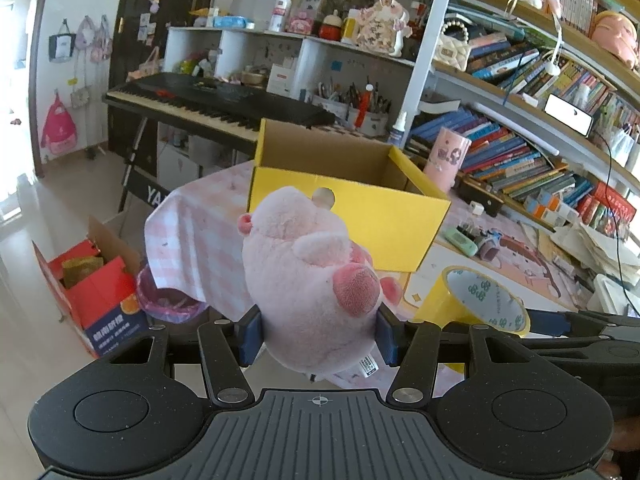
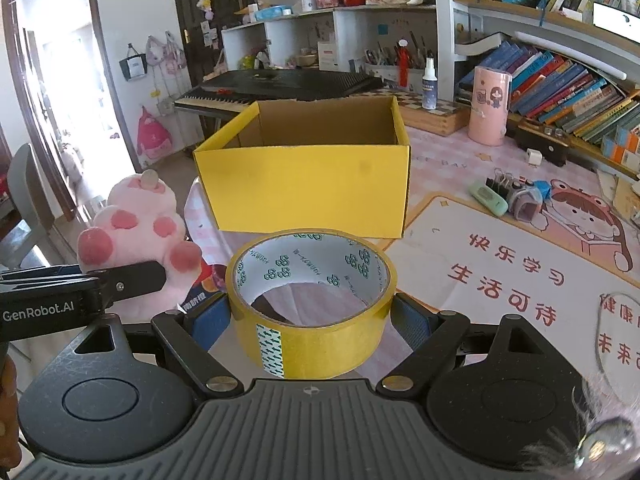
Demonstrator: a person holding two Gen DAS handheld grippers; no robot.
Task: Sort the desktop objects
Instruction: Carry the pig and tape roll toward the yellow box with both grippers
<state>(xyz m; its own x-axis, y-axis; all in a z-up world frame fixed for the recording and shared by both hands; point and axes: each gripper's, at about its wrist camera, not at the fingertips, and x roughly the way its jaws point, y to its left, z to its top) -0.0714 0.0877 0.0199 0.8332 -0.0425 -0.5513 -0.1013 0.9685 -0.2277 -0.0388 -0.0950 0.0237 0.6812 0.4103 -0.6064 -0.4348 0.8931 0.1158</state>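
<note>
My left gripper [image 1: 318, 336] is shut on a pink plush pig [image 1: 308, 280] and holds it in the air before the open yellow cardboard box [image 1: 372, 224]. The pig also shows in the right wrist view [image 2: 140, 236], left of the box [image 2: 308, 192]. My right gripper [image 2: 310, 320] is shut on a roll of yellow tape [image 2: 312, 304], held above the desk just in front of the box. The tape also shows in the left wrist view [image 1: 480, 300], right of the pig. The box looks empty inside.
A pink cylinder [image 2: 490, 106], a spray bottle [image 2: 429, 84], binder clips and small gadgets [image 2: 508, 196] lie on the cartoon desk mat [image 2: 500, 264]. Book rows [image 2: 568, 92] line the right. A keyboard [image 2: 280, 84] stands behind the box. A red carton [image 1: 96, 292] and bin are on the floor.
</note>
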